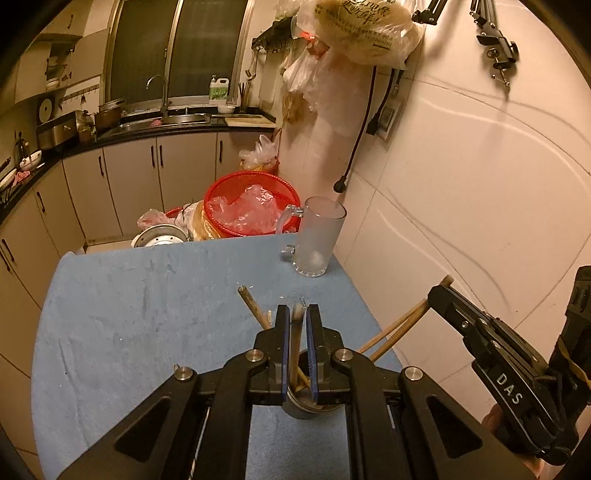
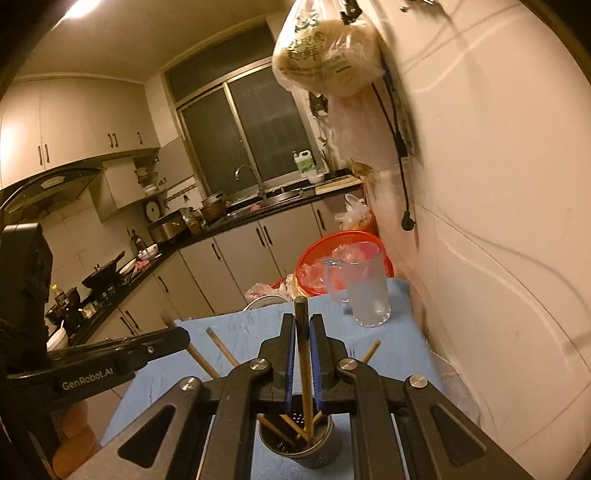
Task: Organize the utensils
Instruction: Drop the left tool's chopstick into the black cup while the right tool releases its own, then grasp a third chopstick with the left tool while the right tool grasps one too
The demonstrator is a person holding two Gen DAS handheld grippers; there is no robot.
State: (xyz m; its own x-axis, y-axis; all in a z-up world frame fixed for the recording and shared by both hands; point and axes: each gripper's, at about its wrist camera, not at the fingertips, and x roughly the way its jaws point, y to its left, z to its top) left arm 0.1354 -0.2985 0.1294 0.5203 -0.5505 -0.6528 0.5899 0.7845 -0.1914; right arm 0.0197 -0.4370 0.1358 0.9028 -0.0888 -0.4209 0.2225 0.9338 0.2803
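Note:
A dark metal utensil holder stands on the blue cloth with several wooden chopsticks in it; it also shows under my left fingers. My left gripper is shut on one chopstick that stands in the holder. My right gripper is shut on a dark-tipped chopstick whose lower end is in the holder. Other chopsticks lean out to the left and right. The right gripper's body shows in the left wrist view.
A frosted glass mug stands at the cloth's far right corner by the white wall. A red basket with plastic bags sits behind the table. Kitchen counter and sink lie beyond. Bags hang overhead.

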